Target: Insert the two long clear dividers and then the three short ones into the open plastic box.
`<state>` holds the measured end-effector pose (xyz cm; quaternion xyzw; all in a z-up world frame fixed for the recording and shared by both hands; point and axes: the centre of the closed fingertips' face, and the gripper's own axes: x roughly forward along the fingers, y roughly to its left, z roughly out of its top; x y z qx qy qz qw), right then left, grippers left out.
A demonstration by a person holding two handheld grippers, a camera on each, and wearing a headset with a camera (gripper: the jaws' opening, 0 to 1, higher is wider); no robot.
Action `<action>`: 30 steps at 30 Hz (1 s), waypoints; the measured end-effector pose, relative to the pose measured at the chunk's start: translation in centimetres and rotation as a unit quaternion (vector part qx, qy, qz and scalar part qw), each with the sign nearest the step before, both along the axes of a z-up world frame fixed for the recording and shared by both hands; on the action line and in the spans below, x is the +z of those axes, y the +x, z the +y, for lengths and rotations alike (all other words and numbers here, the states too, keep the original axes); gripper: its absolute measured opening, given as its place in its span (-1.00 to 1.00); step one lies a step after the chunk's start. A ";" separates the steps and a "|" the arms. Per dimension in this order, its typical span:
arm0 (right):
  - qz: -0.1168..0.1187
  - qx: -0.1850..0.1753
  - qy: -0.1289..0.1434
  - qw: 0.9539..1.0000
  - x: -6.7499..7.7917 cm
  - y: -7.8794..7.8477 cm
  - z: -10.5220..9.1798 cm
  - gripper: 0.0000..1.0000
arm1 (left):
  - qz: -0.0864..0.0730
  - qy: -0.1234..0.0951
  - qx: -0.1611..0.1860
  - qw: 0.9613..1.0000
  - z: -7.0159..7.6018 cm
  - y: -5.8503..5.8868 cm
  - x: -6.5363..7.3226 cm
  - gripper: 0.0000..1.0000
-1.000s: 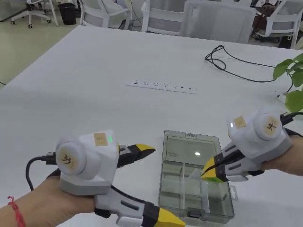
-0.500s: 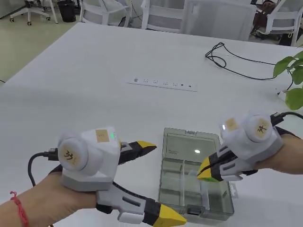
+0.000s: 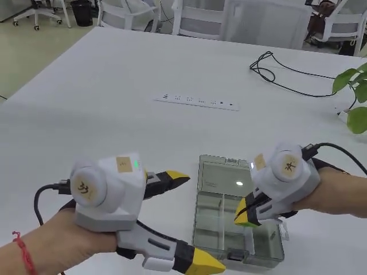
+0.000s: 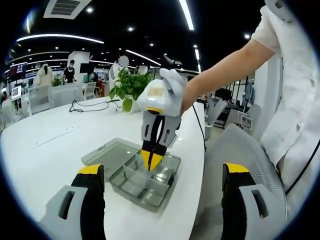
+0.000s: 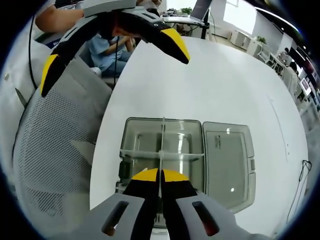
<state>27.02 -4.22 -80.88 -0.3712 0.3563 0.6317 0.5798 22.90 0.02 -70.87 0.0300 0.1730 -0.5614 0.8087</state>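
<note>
An open clear plastic box (image 3: 202,229) lies near the table's front edge, with its lid (image 3: 229,175) folded flat behind it. My right gripper (image 3: 245,213) hangs over the box's right half, shut on a thin clear divider (image 5: 163,137) that reaches down into the box (image 5: 137,132). That divider meets another clear divider (image 5: 140,154) standing across it. In the head view a divider (image 3: 221,209) stands in the box's middle. My left gripper (image 3: 189,220) is left of the box, open and holding nothing. In the left gripper view the right gripper (image 4: 151,161) points down into the box (image 4: 127,187).
A white power strip (image 3: 198,102) lies mid-table and a black cable (image 3: 281,71) coils at the back right. A leafy plant (image 3: 355,97) stands at the right edge. Office chairs (image 3: 200,17) line the far side. The box sits close to the table's front edge.
My right gripper has moved down and left, lowering the clear divider into the box. The left gripper has barely moved.
</note>
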 end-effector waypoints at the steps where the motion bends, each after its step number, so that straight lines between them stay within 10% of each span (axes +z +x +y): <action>1: -0.001 0.001 -0.002 1.000 -0.1 0.0 0.0 -0.95 | 0.001 0.000 0.000 1.000 0.0 0.0 0.0 1.00; 24: -0.002 -0.005 -0.015 1.000 -1.2 0.0 -0.2 -0.94 | 0.002 0.002 0.001 1.000 0.4 0.2 -0.1 1.00; 30: 0.005 -0.026 0.014 1.000 0.7 0.1 0.0 -0.82 | 0.001 0.009 0.001 1.000 0.5 0.2 -0.4 1.00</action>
